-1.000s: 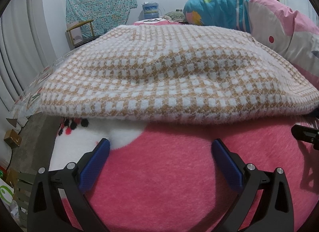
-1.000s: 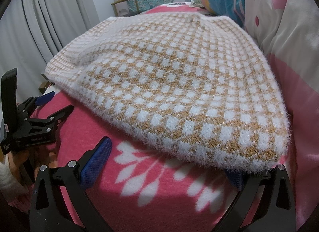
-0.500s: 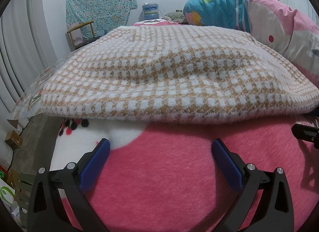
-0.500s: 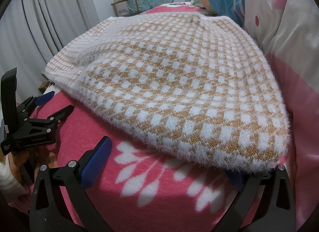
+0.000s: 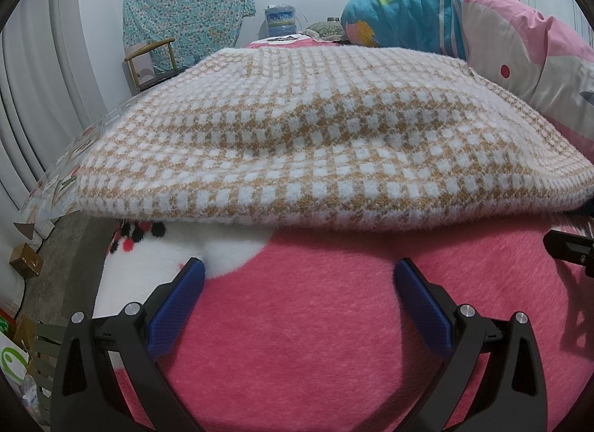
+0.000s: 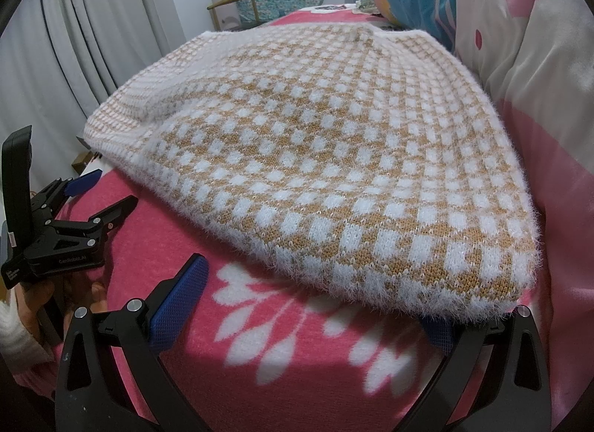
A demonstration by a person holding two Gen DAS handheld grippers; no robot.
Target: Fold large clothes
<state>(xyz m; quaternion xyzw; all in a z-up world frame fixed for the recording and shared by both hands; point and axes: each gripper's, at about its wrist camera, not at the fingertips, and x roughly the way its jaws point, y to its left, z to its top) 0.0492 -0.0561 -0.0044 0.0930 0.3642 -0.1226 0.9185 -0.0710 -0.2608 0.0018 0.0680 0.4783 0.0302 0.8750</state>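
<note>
A fluffy tan-and-white checked sweater [image 5: 315,135] lies folded on the pink fleece blanket [image 5: 334,320] that covers the bed. My left gripper [image 5: 297,283] stands open just short of the sweater's near edge, with only blanket between its blue pads. In the right wrist view the sweater [image 6: 315,157] fills the middle. My right gripper [image 6: 308,309] is open at its near right corner, and the right pad [image 6: 438,331] is tucked under that corner. The left gripper [image 6: 111,190] shows at the left, held by a hand [image 6: 74,291].
A rolled quilt and pink-grey pillows [image 5: 519,53] line the right side of the bed. Grey curtains [image 6: 92,42] hang at the left. A chair [image 5: 148,60] and a floral cloth [image 5: 185,5] stand at the far wall. Cardboard boxes [image 5: 26,265] lie on the floor.
</note>
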